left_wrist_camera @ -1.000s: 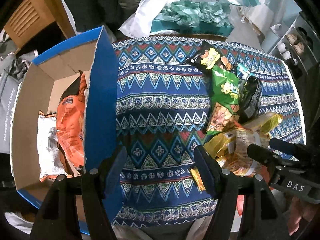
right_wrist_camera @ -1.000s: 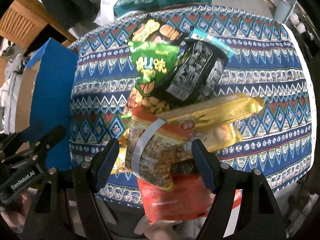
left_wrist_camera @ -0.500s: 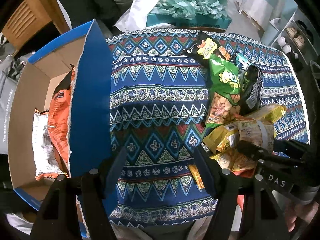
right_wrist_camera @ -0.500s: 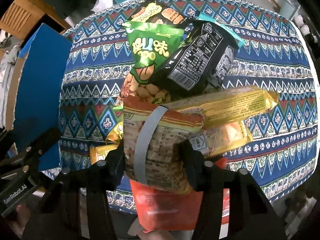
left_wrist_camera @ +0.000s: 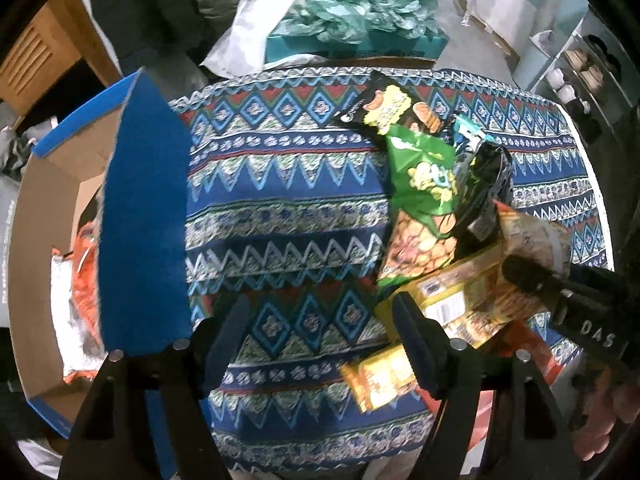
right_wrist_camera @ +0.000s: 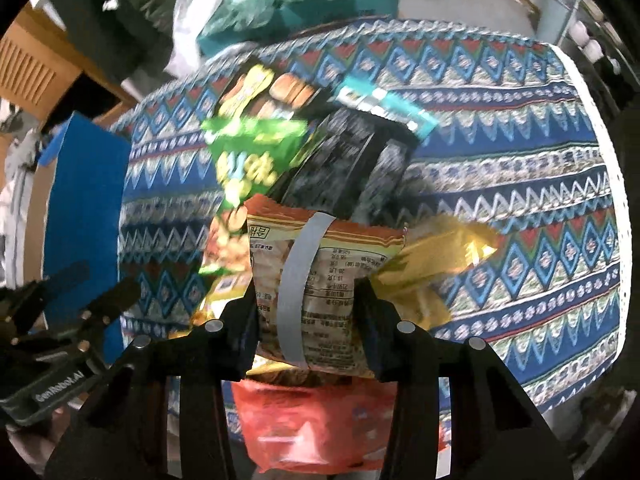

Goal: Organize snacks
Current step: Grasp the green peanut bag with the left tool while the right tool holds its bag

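The right tongs (right_wrist_camera: pixel 306 312) have just been closing and now pinch the light, crinkly, grey-banded snack packet (right_wrist_camera: pixel 320 280) by its near end above the snack pile, while the left tongs (left_wrist_camera: pixel 320 328) hang released over the patterned surface (left_wrist_camera: pixel 280 200).

Left hand-held gripper (left_wrist_camera: pixel 320 328) wide — right hand-held gripper (right_wrist_camera: pixel 306 312) clamped

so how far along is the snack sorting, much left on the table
Done: the cardboard box already holds an orange bag and a white one. In hand: the right tool has just closed on the taped snack pack; the left tool is open and empty. Left: green bag, black bag, yellow packs, red bag.
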`<state>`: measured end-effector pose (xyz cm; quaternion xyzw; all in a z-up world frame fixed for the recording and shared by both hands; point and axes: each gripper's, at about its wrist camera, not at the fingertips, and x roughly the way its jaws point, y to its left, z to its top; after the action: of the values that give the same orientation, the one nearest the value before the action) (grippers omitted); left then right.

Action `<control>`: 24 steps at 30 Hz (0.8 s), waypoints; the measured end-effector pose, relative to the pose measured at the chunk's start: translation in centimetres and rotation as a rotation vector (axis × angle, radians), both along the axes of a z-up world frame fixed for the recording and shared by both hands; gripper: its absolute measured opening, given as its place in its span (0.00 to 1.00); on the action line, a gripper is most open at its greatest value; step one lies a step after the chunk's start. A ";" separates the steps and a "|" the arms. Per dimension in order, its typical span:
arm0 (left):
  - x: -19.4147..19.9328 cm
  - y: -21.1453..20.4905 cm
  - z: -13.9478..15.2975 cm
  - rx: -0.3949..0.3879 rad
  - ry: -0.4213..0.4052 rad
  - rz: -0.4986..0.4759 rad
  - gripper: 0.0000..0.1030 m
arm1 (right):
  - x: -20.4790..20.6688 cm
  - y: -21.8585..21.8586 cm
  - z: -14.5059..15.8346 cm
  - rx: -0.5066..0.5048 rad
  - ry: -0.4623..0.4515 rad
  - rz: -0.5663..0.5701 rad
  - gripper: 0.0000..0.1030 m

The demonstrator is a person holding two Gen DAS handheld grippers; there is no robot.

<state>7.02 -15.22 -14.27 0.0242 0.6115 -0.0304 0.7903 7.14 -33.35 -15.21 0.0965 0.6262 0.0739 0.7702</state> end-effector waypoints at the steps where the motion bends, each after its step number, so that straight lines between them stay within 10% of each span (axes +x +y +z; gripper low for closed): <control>1: 0.4 -0.3 -0.2 -0.005 0.003 -0.004 0.74 | 0.3 -0.3 0.1 0.001 -0.003 -0.005 0.41; 24: 8.0 -3.3 -3.2 -0.190 0.066 0.107 0.74 | 4.5 -4.3 -1.6 -0.005 -0.003 -0.078 0.41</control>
<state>15.06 -18.48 -17.46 -0.0843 0.6320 -0.0468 0.7689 11.63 -37.64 -16.81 0.1187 0.6210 0.0424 0.7736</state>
